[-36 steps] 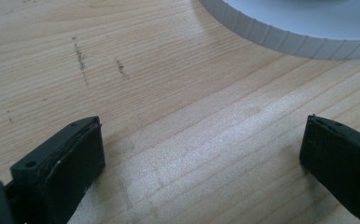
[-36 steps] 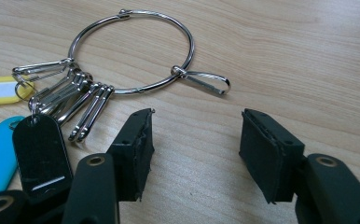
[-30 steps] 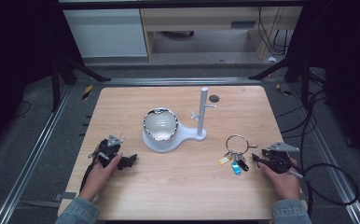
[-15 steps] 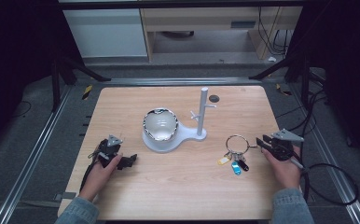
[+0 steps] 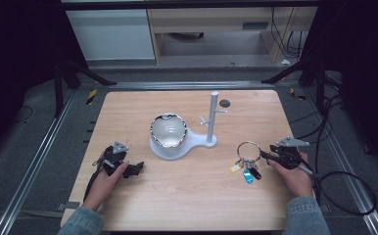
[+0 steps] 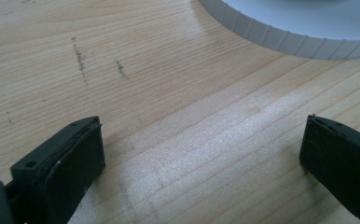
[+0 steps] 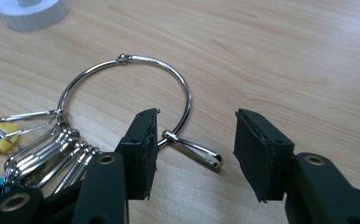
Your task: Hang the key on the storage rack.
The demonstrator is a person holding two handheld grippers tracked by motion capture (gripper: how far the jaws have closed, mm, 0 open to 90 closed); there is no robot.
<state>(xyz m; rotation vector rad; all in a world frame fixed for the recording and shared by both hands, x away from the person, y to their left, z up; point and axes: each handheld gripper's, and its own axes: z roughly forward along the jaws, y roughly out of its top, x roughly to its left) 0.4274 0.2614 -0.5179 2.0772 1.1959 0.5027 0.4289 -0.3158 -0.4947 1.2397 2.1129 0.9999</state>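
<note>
At the left of the wooden table (image 5: 187, 196), the left gripper (image 5: 137, 169) lay low on the surface in the person's left hand (image 5: 106, 178), its jaws spread wide with nothing but bare wood between them; the left gripper view showed the ribbed edge of the white stand base (image 6: 290, 32) just beyond. That base (image 5: 177, 147) sat near the table's centre, carrying a shiny bowl (image 5: 168, 130) and, to its right, an upright white post (image 5: 212, 115) with short pegs. Farther right, the key ring (image 5: 248, 151) lay flat on the table with its cluster of clips and yellow, blue and dark tags toward the person. The right gripper (image 5: 264, 155) rested at the ring's right edge. Its jaws had just been opening and stood apart, straddling a small snap clip (image 7: 192, 149) on the ring wire (image 7: 122, 74), the left pad beside the wire, pinching nothing.
</note>
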